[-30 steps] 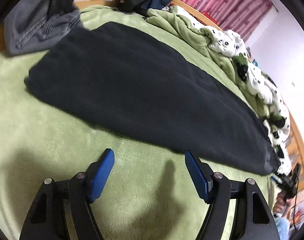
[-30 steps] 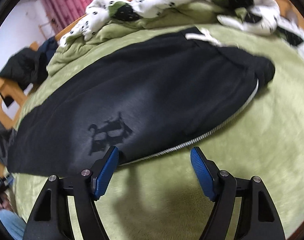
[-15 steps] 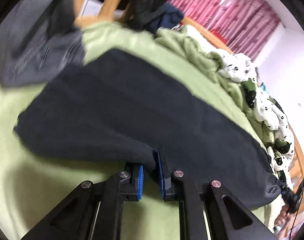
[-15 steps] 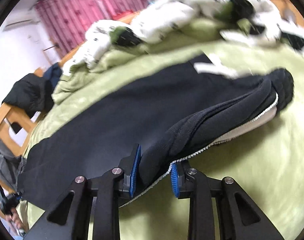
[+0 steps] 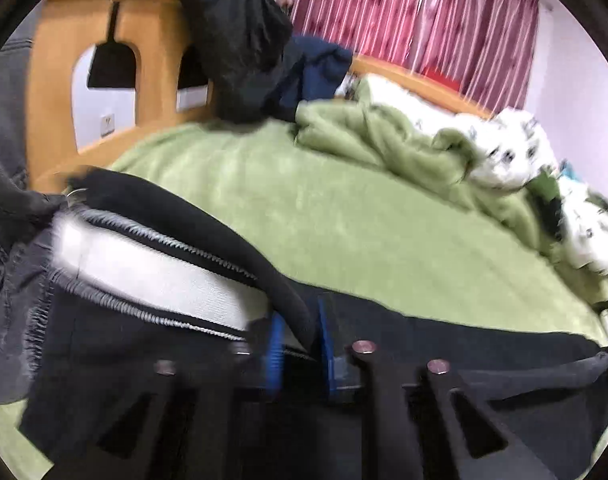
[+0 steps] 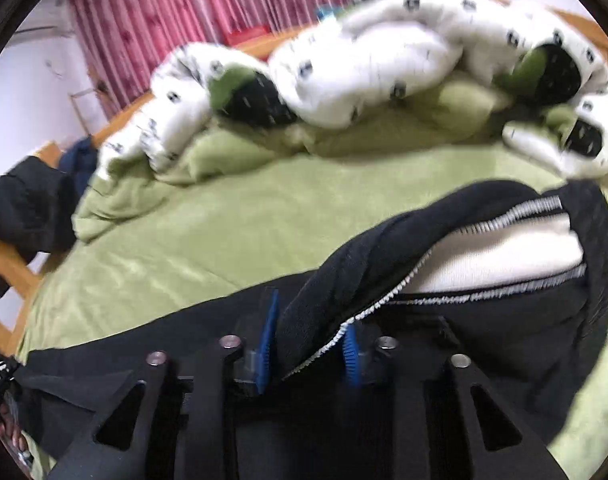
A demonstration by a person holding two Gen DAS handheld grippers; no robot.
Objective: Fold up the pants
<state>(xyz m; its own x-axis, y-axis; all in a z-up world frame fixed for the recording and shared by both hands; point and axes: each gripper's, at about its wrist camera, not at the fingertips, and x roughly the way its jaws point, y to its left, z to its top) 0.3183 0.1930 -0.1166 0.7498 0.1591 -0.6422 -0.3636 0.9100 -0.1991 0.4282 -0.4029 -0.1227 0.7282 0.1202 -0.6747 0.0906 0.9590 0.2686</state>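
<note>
The black pants [image 5: 444, 344] lie on the green bed cover. My left gripper [image 5: 298, 340] is shut on their near edge and holds it lifted, so the white fleece lining [image 5: 156, 272] and its zigzag seam show. My right gripper [image 6: 308, 340] is shut on the near edge of the pants [image 6: 484, 344] further along, also lifted, with white lining [image 6: 504, 256] exposed. The lifted fold hangs over the lower layer. The rest of the pants is hidden under the gripper bodies.
Green bed cover [image 5: 344, 208] stretches ahead. A rumpled green and white spotted quilt [image 6: 364, 60] lies along the far side. Dark jackets [image 5: 240, 40] hang on the wooden bed frame [image 5: 156, 64]. Grey jeans [image 5: 4, 264] lie at the left. Red curtains [image 6: 144, 20] behind.
Both grippers closed on the near edge of the pants, then lifted it and carried it toward the far side. The white lining has come into view.
</note>
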